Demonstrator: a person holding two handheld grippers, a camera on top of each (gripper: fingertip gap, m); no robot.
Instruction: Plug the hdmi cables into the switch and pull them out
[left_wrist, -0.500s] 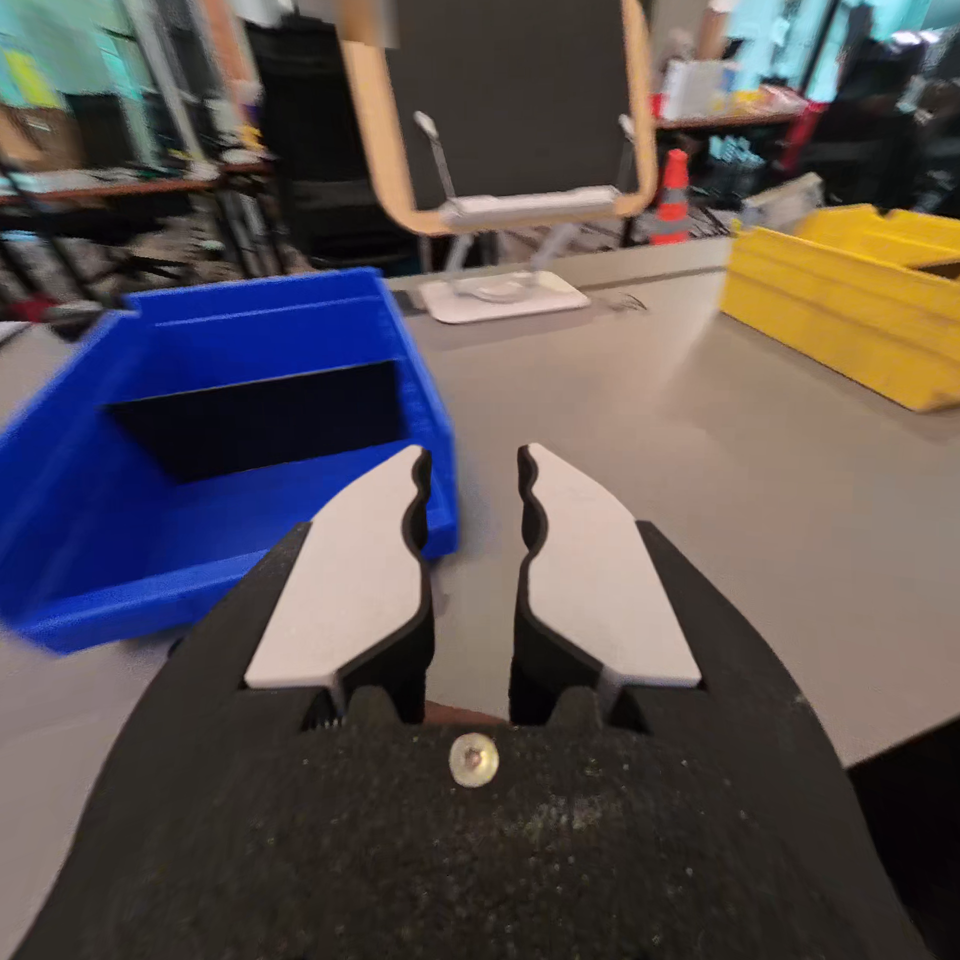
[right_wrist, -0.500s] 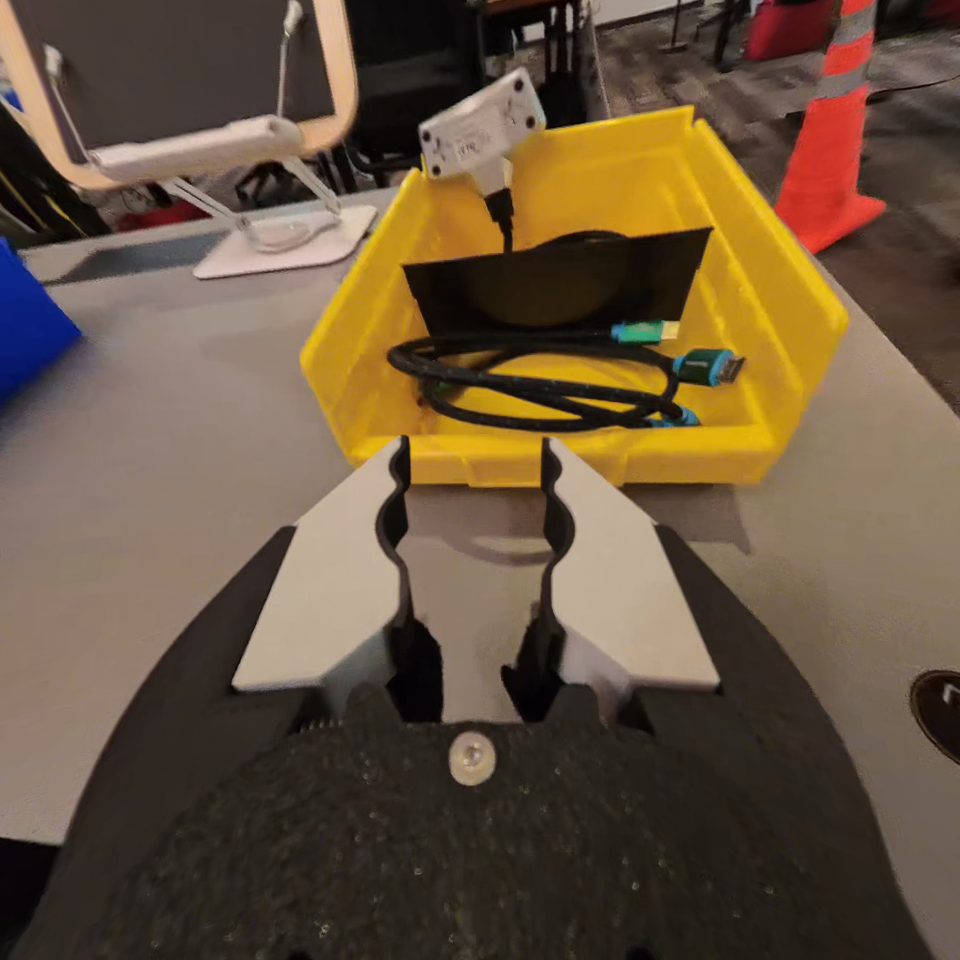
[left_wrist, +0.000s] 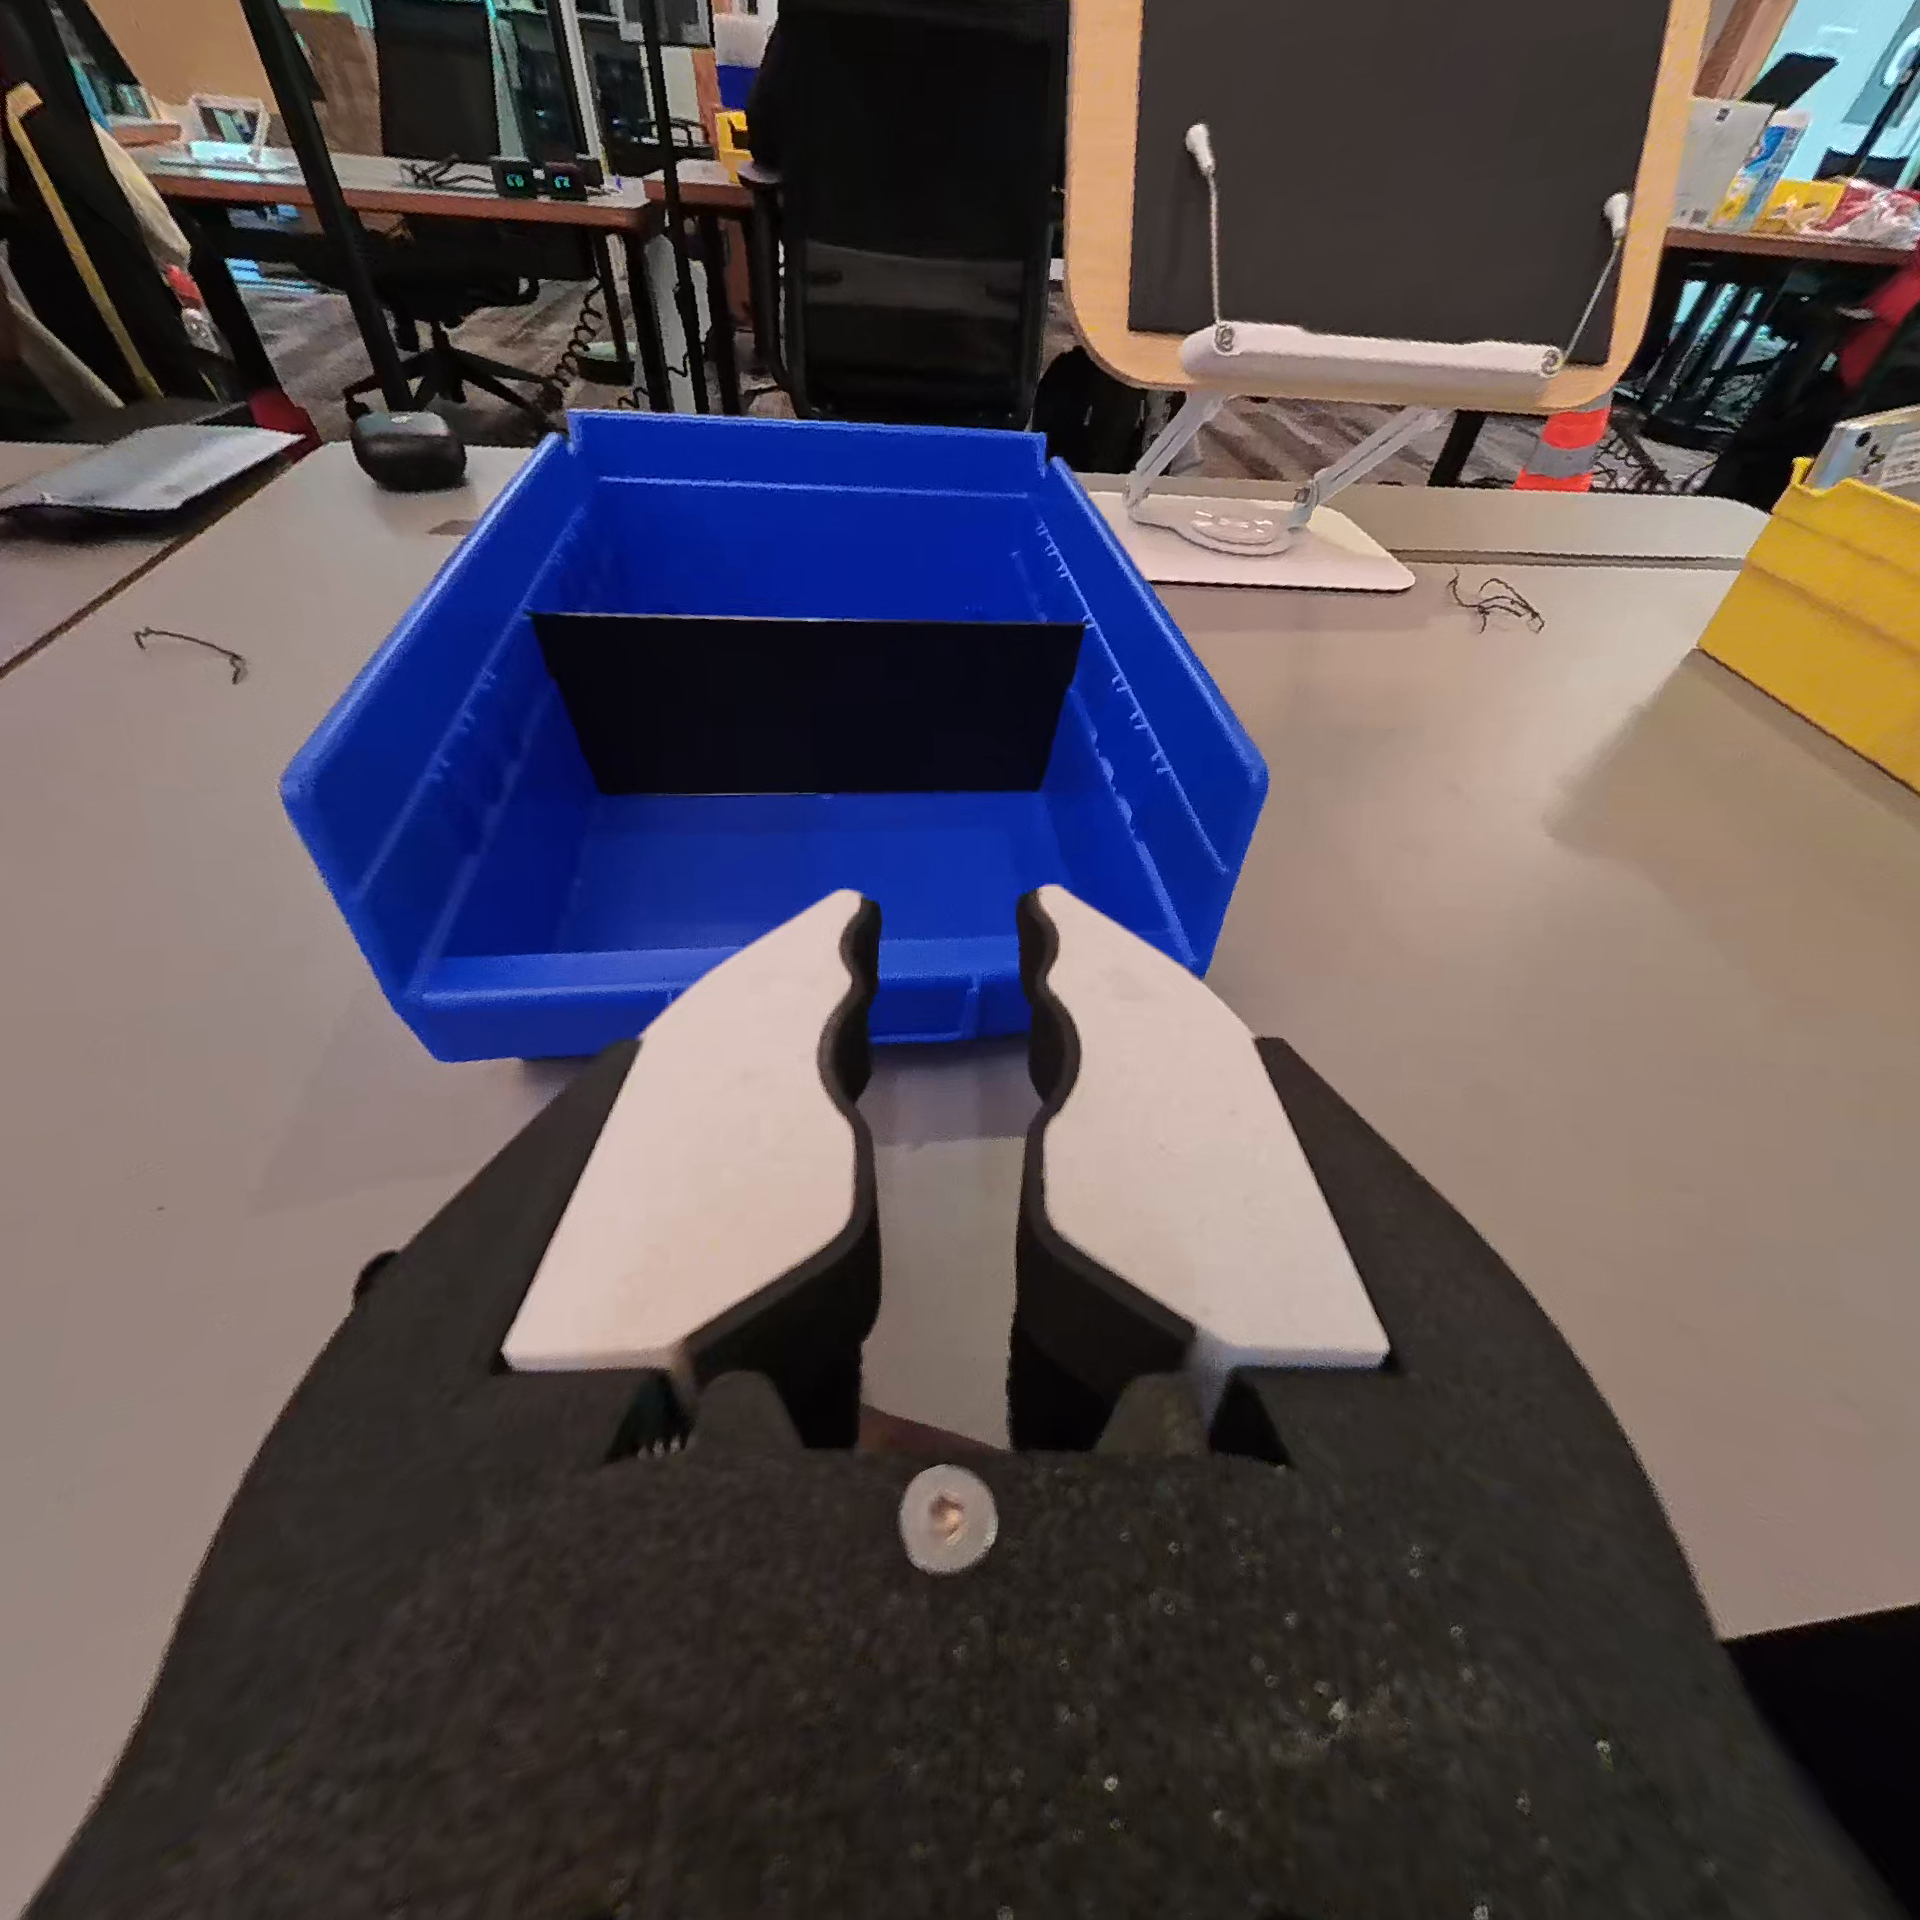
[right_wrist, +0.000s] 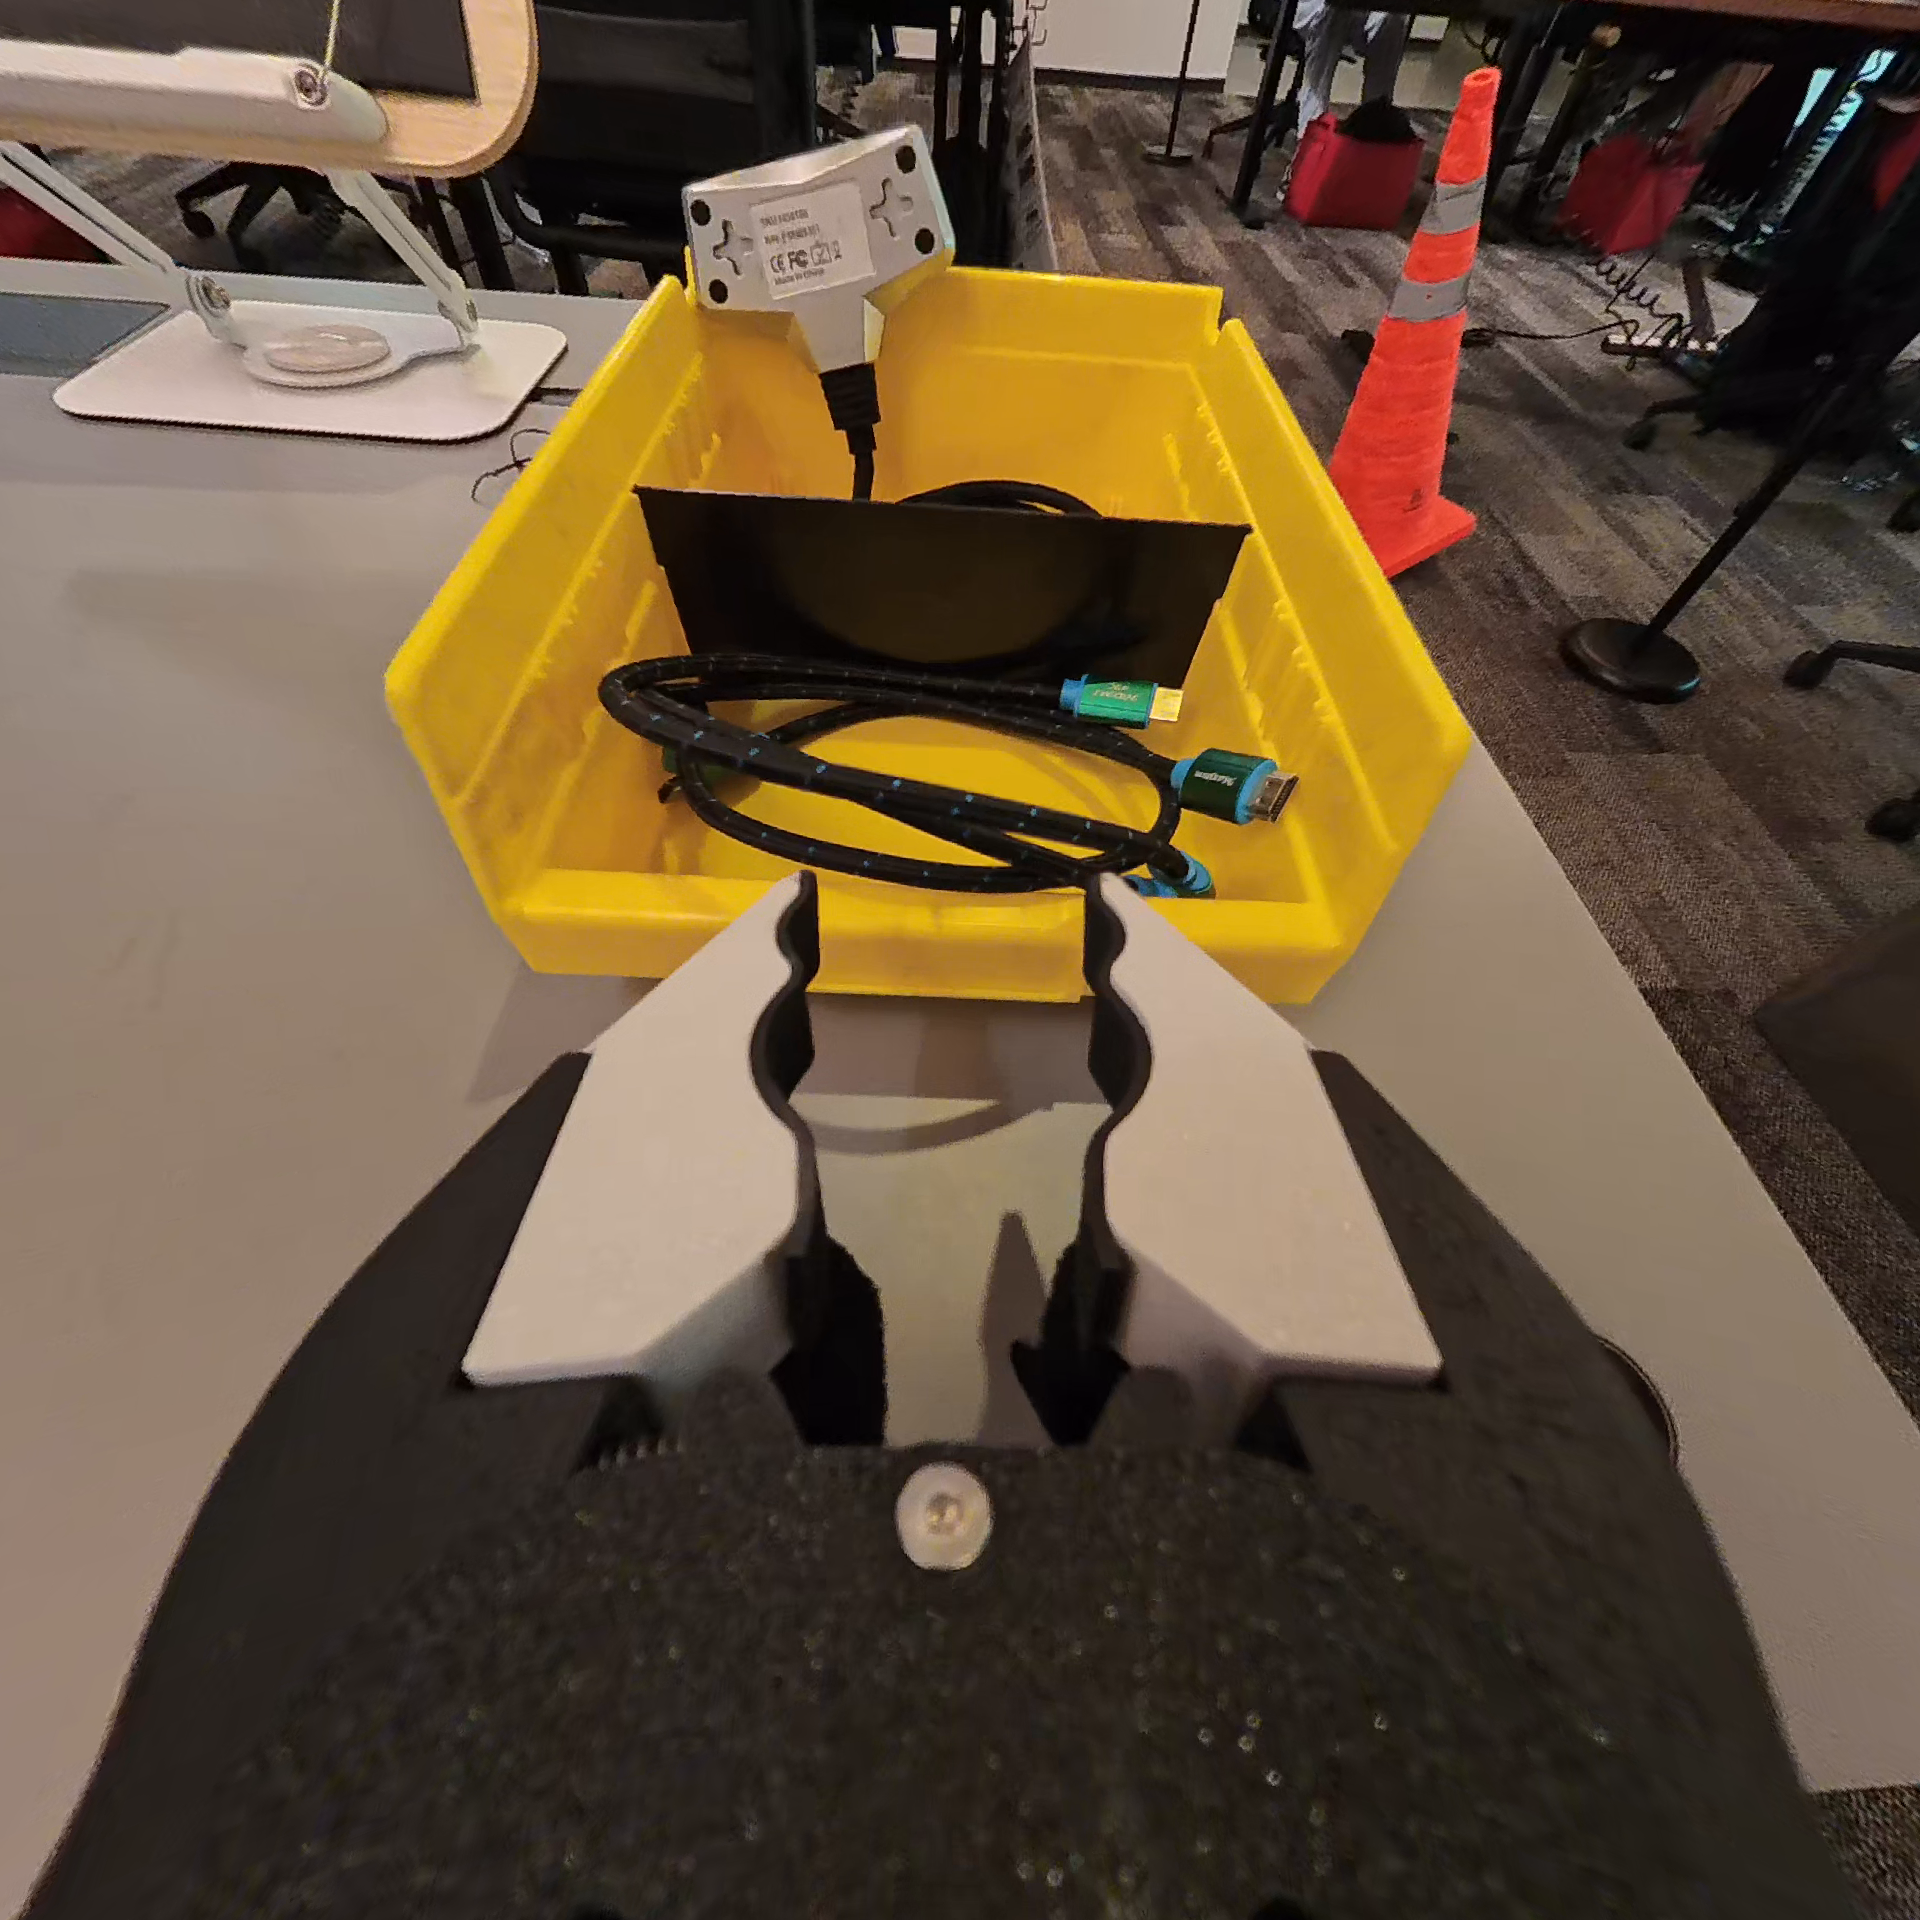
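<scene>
In the right wrist view a yellow bin (right_wrist: 582, 727) holds coiled black braided HDMI cables (right_wrist: 883, 769) with green and blue plugs (right_wrist: 1236, 784) in its front compartment. A silver switch (right_wrist: 821, 239) leans upright on the bin's back wall, its black lead dropping behind a black divider (right_wrist: 935, 582). My right gripper (right_wrist: 948, 904) is open and empty, just before the bin's front lip. In the left wrist view my left gripper (left_wrist: 948, 925) is open and empty at the front lip of an empty blue bin (left_wrist: 416, 790) with a black divider (left_wrist: 810, 707).
A white stand (left_wrist: 1278, 551) holding a wood-framed dark panel stands at the table's back. The yellow bin's corner (left_wrist: 1829, 623) shows at the right of the left wrist view. An orange cone (right_wrist: 1413, 353) stands on the floor beyond the table's right edge. A black case (left_wrist: 407, 453) lies far left. My right gripper's tips are some 30 cm from the silver switch (right_wrist: 821, 239).
The left view has swung left so the blue bin is now centred ahead of the left gripper. The right gripper has stayed before the yellow bin, jaws a little wider.
</scene>
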